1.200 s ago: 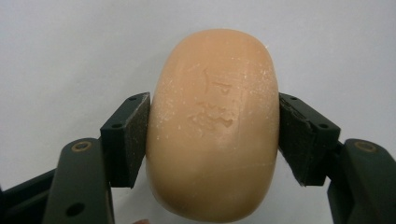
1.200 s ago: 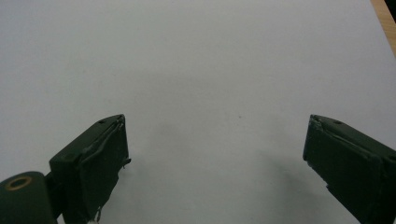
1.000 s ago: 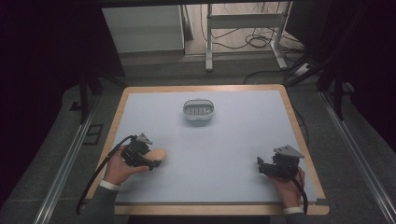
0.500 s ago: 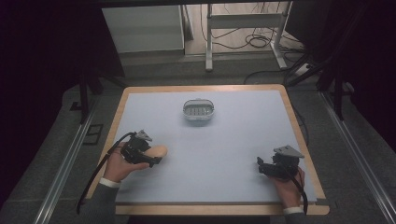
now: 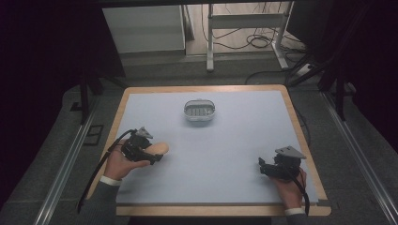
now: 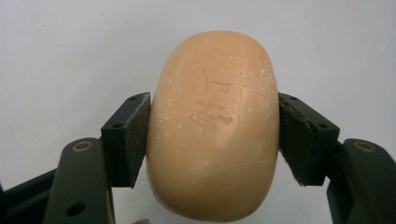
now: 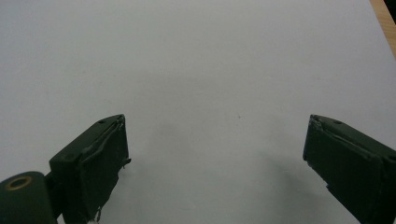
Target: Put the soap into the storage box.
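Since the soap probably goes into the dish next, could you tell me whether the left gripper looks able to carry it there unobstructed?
Probably yes. The left gripper is shut on the soap, and the bare table lies between it and the soap dish, with nothing in the way.

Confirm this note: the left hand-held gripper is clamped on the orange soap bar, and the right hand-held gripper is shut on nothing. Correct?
Not quite. The right hand-held gripper is open, its jaws wide apart over the bare table, as the right gripper view shows. The left hand-held gripper does clamp the soap bar.
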`<state>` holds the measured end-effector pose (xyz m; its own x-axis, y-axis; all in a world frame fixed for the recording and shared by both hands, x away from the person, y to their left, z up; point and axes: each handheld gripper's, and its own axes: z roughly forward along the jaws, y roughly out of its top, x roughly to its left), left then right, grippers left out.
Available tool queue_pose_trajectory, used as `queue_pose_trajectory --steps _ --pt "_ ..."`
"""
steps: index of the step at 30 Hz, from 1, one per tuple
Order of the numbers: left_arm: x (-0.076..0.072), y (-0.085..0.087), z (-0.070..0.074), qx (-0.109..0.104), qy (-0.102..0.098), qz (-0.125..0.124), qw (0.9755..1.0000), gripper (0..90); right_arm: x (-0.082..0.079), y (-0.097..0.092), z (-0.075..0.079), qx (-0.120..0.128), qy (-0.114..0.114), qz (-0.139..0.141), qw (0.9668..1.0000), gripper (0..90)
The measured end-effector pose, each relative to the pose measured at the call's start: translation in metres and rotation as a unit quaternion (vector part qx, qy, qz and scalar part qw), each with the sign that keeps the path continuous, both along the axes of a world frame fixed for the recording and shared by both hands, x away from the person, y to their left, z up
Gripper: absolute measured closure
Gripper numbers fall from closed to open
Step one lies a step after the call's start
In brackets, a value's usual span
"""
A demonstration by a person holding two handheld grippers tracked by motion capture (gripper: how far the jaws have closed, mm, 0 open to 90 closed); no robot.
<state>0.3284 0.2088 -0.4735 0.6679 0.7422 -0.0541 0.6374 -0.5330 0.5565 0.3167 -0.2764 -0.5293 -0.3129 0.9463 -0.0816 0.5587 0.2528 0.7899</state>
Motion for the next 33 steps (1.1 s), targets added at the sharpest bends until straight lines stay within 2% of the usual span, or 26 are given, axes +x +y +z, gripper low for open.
queue_pose_trajectory --steps 8,13,33 --pt "0.003 -0.002 0.005 0.000 -0.005 -0.003 1.0000 32.1 0.000 0.000 0.000 -0.004 0.000 -0.001 1.0000 6.6" --pt "0.007 -0.004 0.009 -0.009 -0.008 -0.003 0.9999 32.2 0.000 0.000 0.000 -0.001 0.000 -0.001 1.0000 6.6" --pt "0.025 -0.011 0.018 -0.013 -0.014 -0.003 0.9998 32.3 0.000 0.001 0.000 -0.004 0.001 -0.001 1.0000 6.6"
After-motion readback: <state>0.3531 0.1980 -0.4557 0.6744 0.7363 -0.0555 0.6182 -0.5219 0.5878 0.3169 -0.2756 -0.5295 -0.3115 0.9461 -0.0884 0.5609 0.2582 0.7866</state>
